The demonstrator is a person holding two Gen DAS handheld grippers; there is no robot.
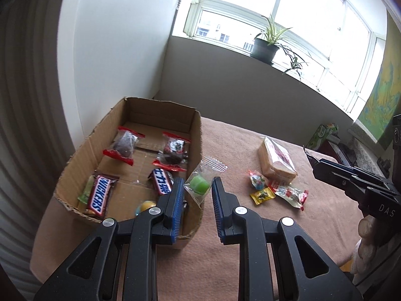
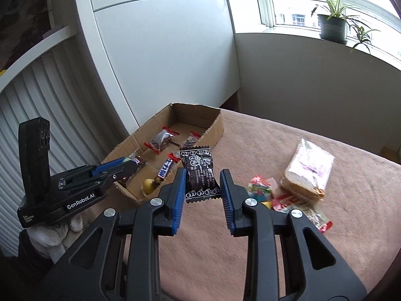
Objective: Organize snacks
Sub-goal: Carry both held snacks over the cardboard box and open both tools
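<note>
**Both your grippers are loaded, box is half filled**

Biggest thing first: the table (image 2: 250, 250) has a pinkish cloth over it, and your cardboard box (image 1: 195, 135) sits open at its left end, up against the white cabinet (image 1: 120, 50). On the windowsill behind there's a potted plant (image 1: 265, 47).

Inside the box you've got a Snickers bar (image 1: 100, 195), a second blue-lettered chocolate bar (image 1: 161, 180), two clear packs with red ends and dark contents (image 1: 124, 145), and a yellow ball-shaped candy (image 1: 145, 205) near the front wall.

Out on the cloth, well right of the box, lies a wrapped sandwich (image 1: 277, 158). Just in front of it is a small cluster: a colourful round candy (image 1: 257, 180), a little yellow packet (image 1: 262, 195) and a red-and-white wrapper (image 1: 292, 193).

Your left gripper (image 1: 195, 188) is off the table by the box's near right corner, its jaws pinching a clear packet with a green candy (image 1: 199, 184) inside. Your right gripper (image 2: 203, 183) is up over the cloth, jaws squeezing a black printed snack packet (image 2: 200, 175) by its sides, packet standing upright between the blue pads.
</note>
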